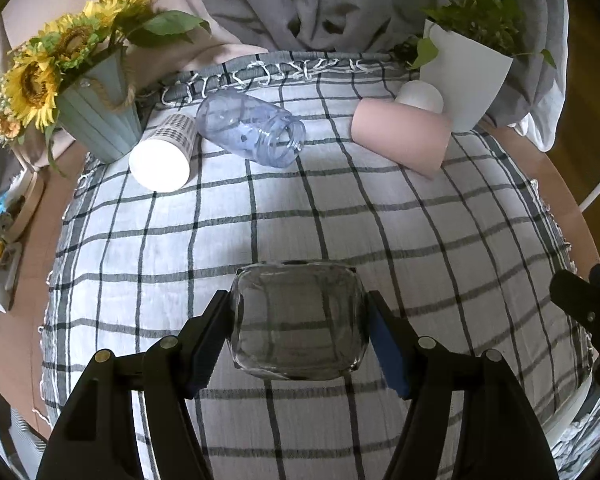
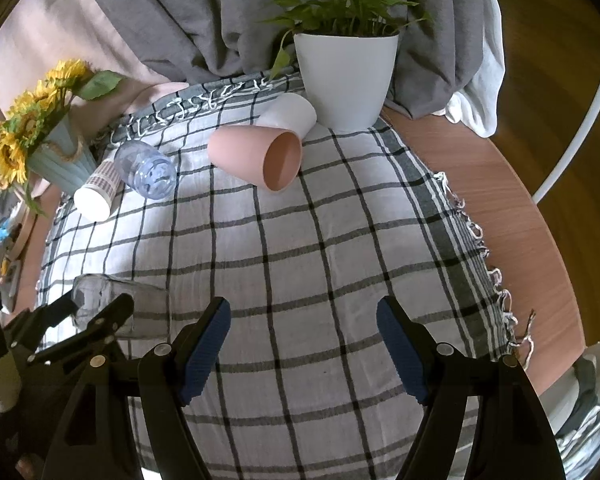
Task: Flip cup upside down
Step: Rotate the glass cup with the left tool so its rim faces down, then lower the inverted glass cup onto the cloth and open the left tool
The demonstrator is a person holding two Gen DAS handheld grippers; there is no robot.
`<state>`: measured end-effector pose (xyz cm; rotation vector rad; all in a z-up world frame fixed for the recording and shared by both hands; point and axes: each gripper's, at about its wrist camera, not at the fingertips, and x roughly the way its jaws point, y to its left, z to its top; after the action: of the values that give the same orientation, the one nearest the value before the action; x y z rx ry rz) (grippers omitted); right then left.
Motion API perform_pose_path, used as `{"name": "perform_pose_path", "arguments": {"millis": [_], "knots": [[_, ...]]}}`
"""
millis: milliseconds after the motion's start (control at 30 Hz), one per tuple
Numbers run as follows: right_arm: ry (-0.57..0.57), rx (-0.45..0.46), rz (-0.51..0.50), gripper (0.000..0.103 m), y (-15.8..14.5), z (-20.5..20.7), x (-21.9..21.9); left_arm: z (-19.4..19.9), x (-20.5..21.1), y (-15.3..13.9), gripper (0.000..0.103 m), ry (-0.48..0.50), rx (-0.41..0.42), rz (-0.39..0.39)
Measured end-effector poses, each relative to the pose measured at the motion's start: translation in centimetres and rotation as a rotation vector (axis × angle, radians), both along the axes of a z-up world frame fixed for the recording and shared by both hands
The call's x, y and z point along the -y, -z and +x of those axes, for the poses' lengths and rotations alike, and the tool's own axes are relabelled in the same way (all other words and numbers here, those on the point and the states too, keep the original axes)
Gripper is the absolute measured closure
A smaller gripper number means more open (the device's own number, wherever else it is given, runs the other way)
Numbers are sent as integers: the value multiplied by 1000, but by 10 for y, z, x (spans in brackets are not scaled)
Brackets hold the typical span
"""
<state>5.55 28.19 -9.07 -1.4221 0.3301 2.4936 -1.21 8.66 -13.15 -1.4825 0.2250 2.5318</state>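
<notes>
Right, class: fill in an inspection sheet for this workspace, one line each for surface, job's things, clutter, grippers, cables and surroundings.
Surface: round wooden table under a checked cloth.
Job's things: clear glass cup between the fingers of the left gripper, near the cloth; whether it touches cannot be told.
Clutter: pink cup, white cup, bluish clear jar and checked paper cup, all lying on their sides.
Grippers: left shut on the glass cup; right gripper open, holding nothing.
Cables: nothing seen.
Surroundings: sunflower pot, potted plant, grey drape behind.
</notes>
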Motion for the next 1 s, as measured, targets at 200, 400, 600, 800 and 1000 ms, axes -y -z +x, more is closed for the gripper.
{"name": "perform_pose_path", "arguments": {"millis": [200,400,600,800,1000], "knots": [[26,-10,4,28,-5,1,1,-9,0,3,37,0,37,21],[61,-18,10,28,-9,6,3,-12,-1,5,37,25,57,17],[101,-12,28,26,-15,11,7,-6,-1,-5,36,73,70,-4],[103,-33,47,20,-32,20,17,19,18,-47,10,78,-7,92],[61,-82,41,20,-54,27,36,37,46,-80,4,10,-88,77]]}}
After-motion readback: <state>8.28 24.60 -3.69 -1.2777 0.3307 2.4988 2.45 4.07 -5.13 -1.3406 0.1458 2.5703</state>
